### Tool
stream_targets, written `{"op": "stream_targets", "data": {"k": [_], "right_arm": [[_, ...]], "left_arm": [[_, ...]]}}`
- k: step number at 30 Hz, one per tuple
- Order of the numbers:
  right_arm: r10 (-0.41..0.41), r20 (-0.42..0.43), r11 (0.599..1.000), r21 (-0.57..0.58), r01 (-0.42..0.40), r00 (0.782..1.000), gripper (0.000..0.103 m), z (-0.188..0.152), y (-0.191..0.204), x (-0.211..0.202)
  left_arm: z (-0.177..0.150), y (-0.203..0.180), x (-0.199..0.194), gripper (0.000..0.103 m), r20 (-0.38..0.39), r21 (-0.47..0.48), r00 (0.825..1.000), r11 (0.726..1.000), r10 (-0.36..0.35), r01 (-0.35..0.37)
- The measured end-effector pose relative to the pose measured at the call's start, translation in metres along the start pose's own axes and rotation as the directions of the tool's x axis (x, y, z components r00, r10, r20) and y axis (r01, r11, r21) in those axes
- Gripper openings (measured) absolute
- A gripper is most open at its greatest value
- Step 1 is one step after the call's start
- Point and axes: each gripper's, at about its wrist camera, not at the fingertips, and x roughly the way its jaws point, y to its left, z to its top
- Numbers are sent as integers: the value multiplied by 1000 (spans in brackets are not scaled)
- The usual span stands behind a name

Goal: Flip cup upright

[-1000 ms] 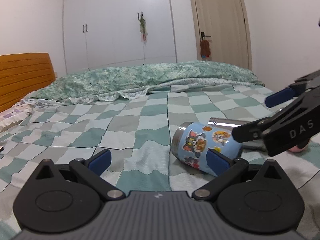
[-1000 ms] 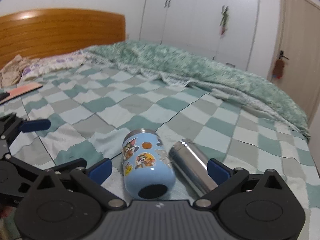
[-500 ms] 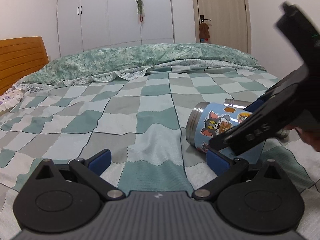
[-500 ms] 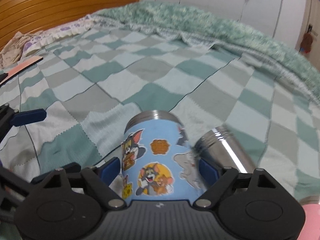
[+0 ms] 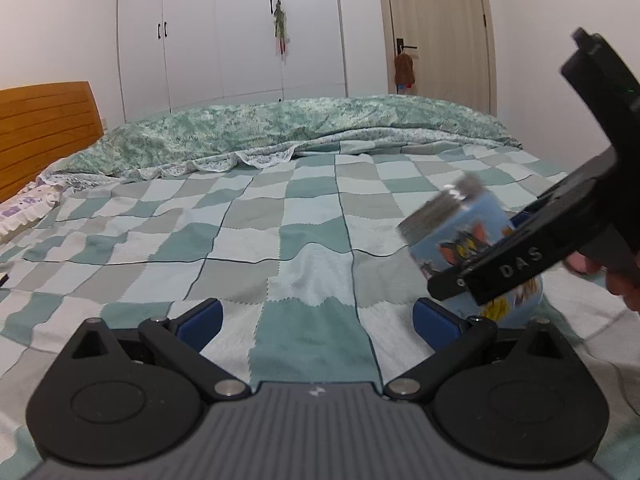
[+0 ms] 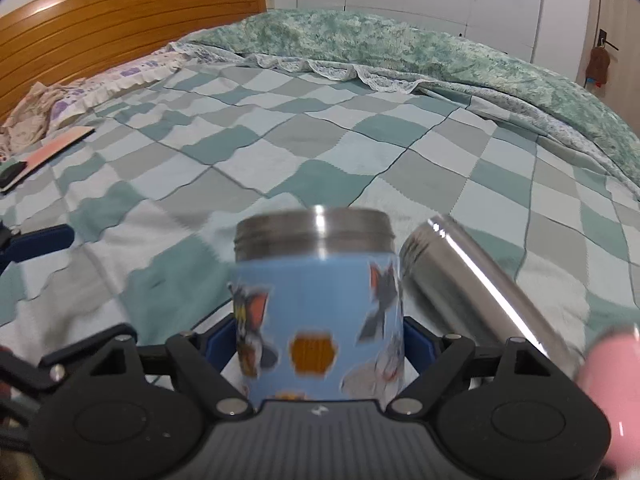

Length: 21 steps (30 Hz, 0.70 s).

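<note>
Between the right gripper's (image 6: 320, 344) closed-in blue pads sits the blue cartoon cup (image 6: 320, 300), held tilted above the checked bedspread (image 6: 280, 152), steel rim up. It looks rigid and slick; mid-body suits gripping. Beside the cup, the left gripper (image 5: 316, 316) gapes wide, holding nothing.

— What can you not see well?

— The cup (image 6: 320, 312) between my right fingers is blurred; its stickers are smeared and its base is hidden behind my right gripper (image 6: 320, 344). In my left view the same cup (image 5: 460, 236) is half covered by that gripper's black body.

— Anything else?

— The steel cylinder (image 6: 472, 292) is blurred, its near end hidden. A pink object (image 6: 608, 380) is cut by the edge; I cannot tell what it is.
</note>
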Motion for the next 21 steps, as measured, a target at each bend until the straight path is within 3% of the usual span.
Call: {"op": "stream_targets", "data": {"k": [6, 13, 17, 21], "right_arm": [[6, 13, 1000, 19, -6, 1000, 83, -29, 26, -65], [11, -62, 1000, 9, -10, 998, 83, -66, 49, -120], [8, -131, 1000, 1, -8, 991, 83, -81, 60, -120], [-2, -161, 999, 37, 8, 987, 83, -87, 64, -91]], "left_arm": [[-12, 0, -51, 103, 5, 15, 1000, 1000, -14, 13], [-31, -1, -94, 103, 4, 17, 999, 999, -32, 32], [-41, 0, -109, 103, -3, 18, 999, 999, -38, 38], [-50, 3, -117, 103, -16, 11, 999, 1000, -29, 29]]}}
